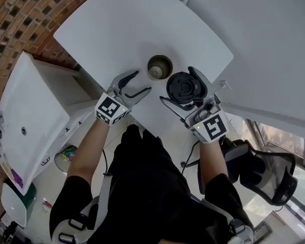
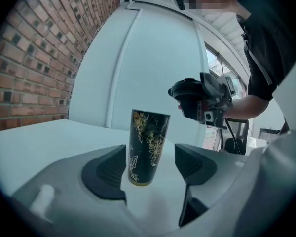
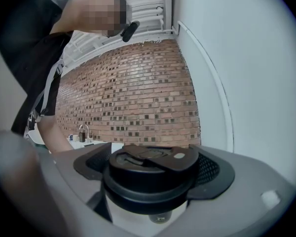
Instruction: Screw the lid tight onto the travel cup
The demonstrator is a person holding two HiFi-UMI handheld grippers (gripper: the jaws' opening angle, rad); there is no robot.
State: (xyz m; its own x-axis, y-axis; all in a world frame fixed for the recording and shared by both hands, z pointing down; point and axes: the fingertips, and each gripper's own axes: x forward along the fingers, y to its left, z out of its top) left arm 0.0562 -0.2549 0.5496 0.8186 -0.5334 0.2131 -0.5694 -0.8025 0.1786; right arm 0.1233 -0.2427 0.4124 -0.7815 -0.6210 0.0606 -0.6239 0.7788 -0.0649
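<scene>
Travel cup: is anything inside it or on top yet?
Nothing on top: the travel cup stands open, its pale inner wall visible and apparently empty; the bottom is shadowed. The lid is beside it, clamped in the right tongs.

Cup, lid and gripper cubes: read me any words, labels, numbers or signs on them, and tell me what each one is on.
No words or numbers can be read in any view.
Cup: gold flower pattern only, no lettering.
Lid: no print on top; a small pale mark below it is too blurred to read.
Marker cubes: black-and-white square patterns, not letters.
</scene>
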